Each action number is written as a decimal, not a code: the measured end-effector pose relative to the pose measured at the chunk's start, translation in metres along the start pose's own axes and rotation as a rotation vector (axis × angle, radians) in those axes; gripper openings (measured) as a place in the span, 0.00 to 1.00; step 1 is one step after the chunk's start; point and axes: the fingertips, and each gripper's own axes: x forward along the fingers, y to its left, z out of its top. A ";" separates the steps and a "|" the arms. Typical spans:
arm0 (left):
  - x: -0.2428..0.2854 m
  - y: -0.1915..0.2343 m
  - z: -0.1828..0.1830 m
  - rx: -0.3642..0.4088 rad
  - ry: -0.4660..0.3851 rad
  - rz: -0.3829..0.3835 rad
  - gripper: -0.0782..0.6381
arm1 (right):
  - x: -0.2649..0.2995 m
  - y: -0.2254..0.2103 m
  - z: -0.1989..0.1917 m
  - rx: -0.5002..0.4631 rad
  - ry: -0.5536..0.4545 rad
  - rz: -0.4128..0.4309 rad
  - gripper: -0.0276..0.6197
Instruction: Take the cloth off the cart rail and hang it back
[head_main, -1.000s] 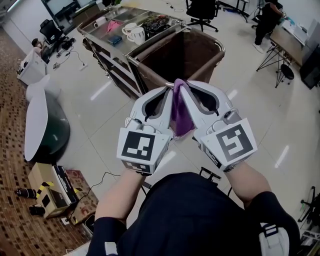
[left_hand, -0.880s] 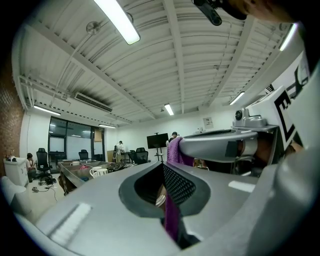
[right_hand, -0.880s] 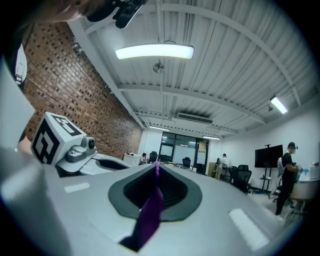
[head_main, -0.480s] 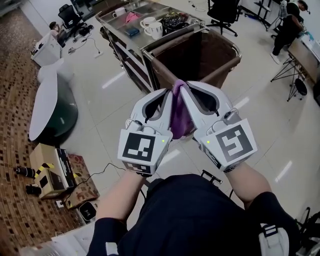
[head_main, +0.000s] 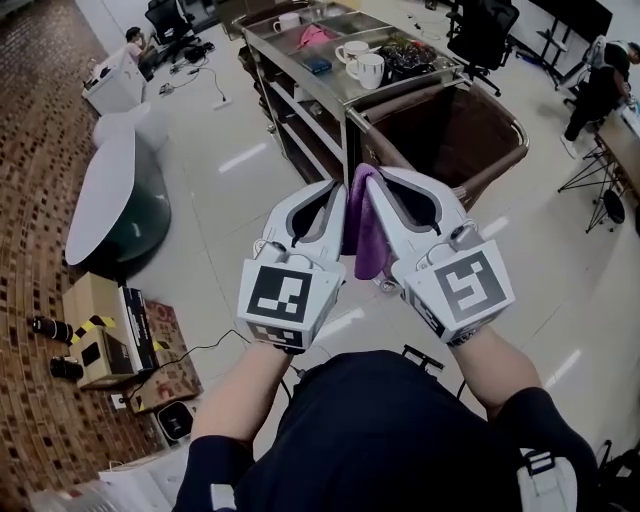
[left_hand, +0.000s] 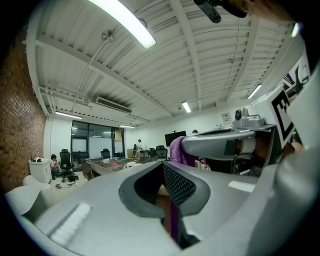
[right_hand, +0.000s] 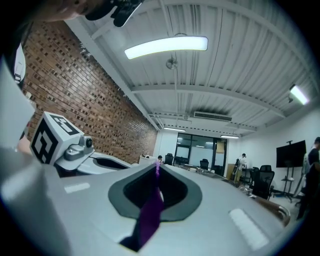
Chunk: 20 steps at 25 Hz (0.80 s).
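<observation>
A purple cloth (head_main: 366, 232) hangs pinched between both grippers, held up in front of the person's chest. My left gripper (head_main: 333, 190) and right gripper (head_main: 384, 177) lean tip to tip, each shut on the cloth. In the left gripper view the cloth (left_hand: 176, 149) runs down through the left gripper (left_hand: 172, 200), with the right gripper (left_hand: 225, 145) beside it. The right gripper view shows a strip of cloth (right_hand: 150, 212) in the closed right gripper (right_hand: 156, 172). The cart (head_main: 300, 62), with its curved rail (head_main: 505, 105) round a brown bag, stands beyond the grippers and apart from them.
Two white cups (head_main: 362, 66) and small items sit on the cart's metal top. A white round table (head_main: 110, 195) and cardboard boxes (head_main: 100, 340) lie at the left on the floor. An office chair (head_main: 482, 25) and a person (head_main: 600, 85) are at the far right.
Both grippers keep the same hold on the cloth. In the head view the cart and floor have slid to the right, so the cart now sits further right behind the grippers.
</observation>
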 end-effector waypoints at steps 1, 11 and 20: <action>-0.005 0.013 -0.001 -0.001 -0.001 0.002 0.11 | 0.012 0.007 0.001 0.001 -0.001 0.000 0.07; -0.048 0.139 -0.022 -0.003 -0.011 0.021 0.11 | 0.127 0.070 0.007 -0.006 -0.009 0.002 0.07; -0.076 0.214 -0.045 -0.019 -0.015 0.071 0.11 | 0.198 0.114 -0.001 -0.019 0.003 0.051 0.07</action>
